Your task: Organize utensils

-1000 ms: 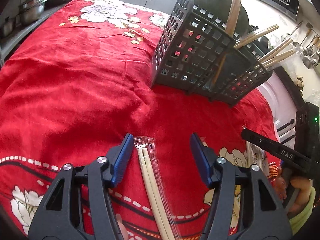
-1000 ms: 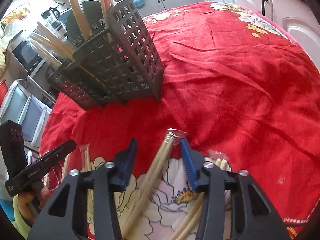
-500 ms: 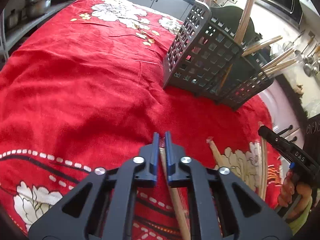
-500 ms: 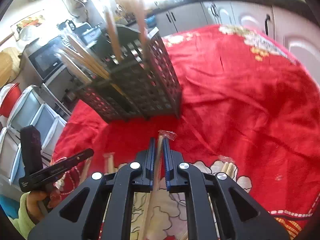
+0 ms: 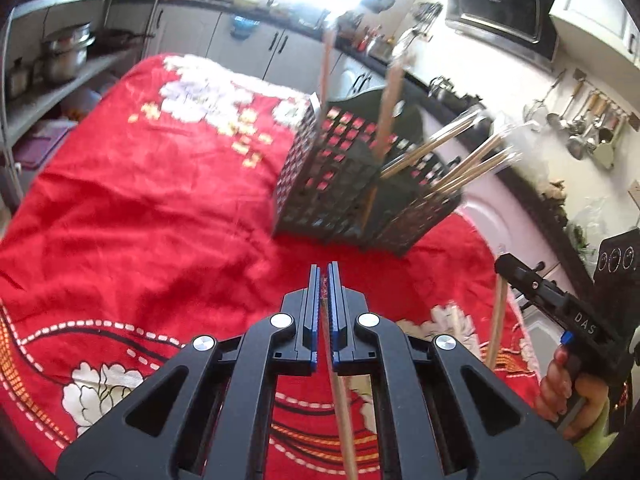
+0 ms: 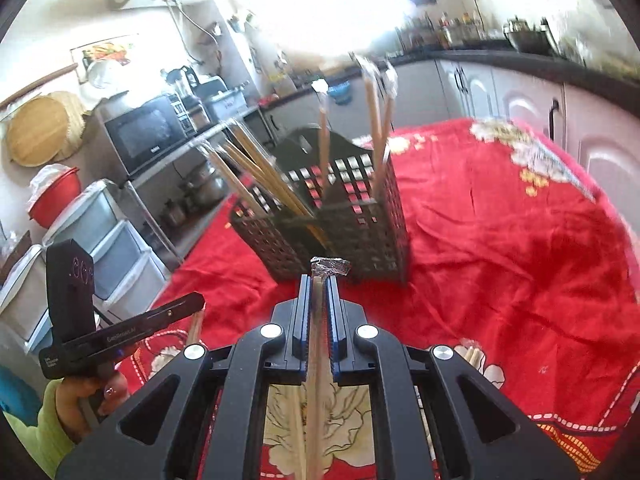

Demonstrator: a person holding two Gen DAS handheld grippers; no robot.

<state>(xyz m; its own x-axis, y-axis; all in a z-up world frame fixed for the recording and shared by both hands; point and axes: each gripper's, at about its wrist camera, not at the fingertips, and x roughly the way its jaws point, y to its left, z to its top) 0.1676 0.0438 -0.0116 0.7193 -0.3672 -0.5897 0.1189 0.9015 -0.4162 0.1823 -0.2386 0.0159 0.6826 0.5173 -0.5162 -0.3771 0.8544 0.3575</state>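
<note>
- Clamping a wrapped pair of chopsticks (image 5: 340,400), the left hand-held gripper (image 5: 324,280) has its jaws pressed together near the pair's front end, so the long shaft trails back under the tool.
- The right hand-held gripper (image 6: 318,284) is likewise clenched on its own wrapped chopsticks (image 6: 316,380), with the crinkled plastic tip poking out just past the jaws.
- Both point toward the dark perforated utensil basket (image 5: 340,184), which stands on the red floral cloth covering the table (image 5: 140,200) and already holds several chopsticks leaning in its compartments; gripping near one end probably leaves the rest free to drop in.
- Compared with a second ago, both sets of jaws have gone from spread around the pairs to closed on them, and each pair has come up off the cloth.
- More chopsticks (image 6: 472,354) remain lying on the cloth.
</note>
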